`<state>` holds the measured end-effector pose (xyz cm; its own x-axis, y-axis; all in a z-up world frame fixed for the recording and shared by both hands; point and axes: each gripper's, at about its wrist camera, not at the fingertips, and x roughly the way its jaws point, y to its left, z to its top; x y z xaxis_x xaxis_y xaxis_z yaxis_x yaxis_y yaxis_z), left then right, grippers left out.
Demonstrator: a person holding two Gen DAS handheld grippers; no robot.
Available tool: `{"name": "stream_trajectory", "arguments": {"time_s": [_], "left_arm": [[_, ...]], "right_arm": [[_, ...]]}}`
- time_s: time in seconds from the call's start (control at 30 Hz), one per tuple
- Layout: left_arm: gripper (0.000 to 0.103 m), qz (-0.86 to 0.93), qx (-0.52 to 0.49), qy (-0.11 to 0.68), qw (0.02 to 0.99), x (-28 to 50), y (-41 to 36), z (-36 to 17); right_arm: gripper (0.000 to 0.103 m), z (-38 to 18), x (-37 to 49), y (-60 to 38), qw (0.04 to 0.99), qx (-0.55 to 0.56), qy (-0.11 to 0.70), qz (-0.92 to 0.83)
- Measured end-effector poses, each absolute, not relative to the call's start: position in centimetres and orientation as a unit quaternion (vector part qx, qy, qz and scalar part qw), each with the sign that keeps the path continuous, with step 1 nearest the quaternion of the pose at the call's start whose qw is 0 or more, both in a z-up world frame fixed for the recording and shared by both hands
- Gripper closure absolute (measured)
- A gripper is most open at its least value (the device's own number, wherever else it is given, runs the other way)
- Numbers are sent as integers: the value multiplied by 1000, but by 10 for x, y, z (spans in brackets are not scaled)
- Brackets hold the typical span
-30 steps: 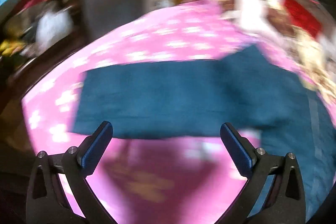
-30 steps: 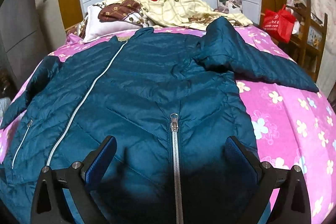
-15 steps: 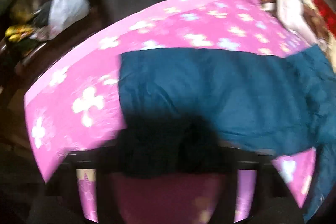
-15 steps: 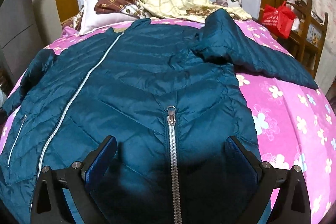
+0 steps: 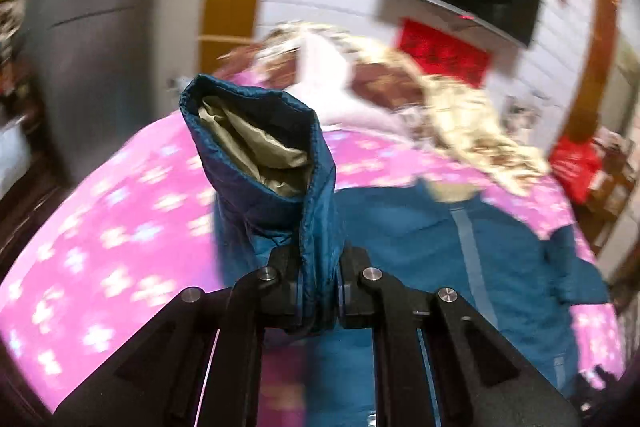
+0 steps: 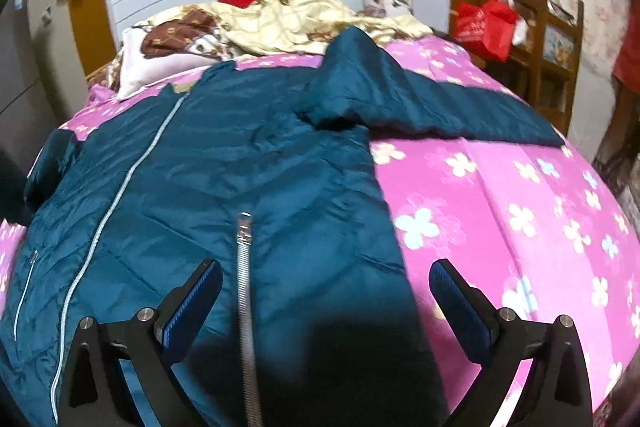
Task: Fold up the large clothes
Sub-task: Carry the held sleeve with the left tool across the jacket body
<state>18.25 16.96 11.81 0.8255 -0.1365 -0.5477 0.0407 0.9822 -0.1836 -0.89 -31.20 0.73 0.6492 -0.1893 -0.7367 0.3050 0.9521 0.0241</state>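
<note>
The left gripper, which hung open over the flat sleeve a second ago, now has its fingers clamped on the sleeve cuff and lifts it off the bed, the pale lining showing at the opening. The jacket lies spread, front up, on the pink flowered cover, zipper running toward twelve o'clock. The right gripper hovers over the hem, fingers wide apart, holding nothing. The other sleeve stretches toward two o'clock. My guess: the first fold has begun, sleeve going across the body.
</note>
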Motion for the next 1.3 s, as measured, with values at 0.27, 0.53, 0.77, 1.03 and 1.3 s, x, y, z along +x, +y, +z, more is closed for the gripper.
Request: {"name": "stream_trajectory", "arguments": {"time_s": [0.27,0.53,0.77,1.03,1.3], "left_arm": [[93,-122,-64,321,937,207,53,103],[93,-164,-73,357,917,219,1,51],[94,-180,-102,379,902,237,-10,17],[94,-224,-102,372,895,257,-55,22],[94,-263,-103,384,879,271,-111,14]], "right_arm": [[1,8,-14,-317,904,74,397,-139],[1,5,-13,-321,901,80,405,-134],[1,2,-7,-318,897,68,418,-129],[1,-1,-1,-309,894,50,428,-120],[1,-3,-3,-319,891,76,433,-113]]}}
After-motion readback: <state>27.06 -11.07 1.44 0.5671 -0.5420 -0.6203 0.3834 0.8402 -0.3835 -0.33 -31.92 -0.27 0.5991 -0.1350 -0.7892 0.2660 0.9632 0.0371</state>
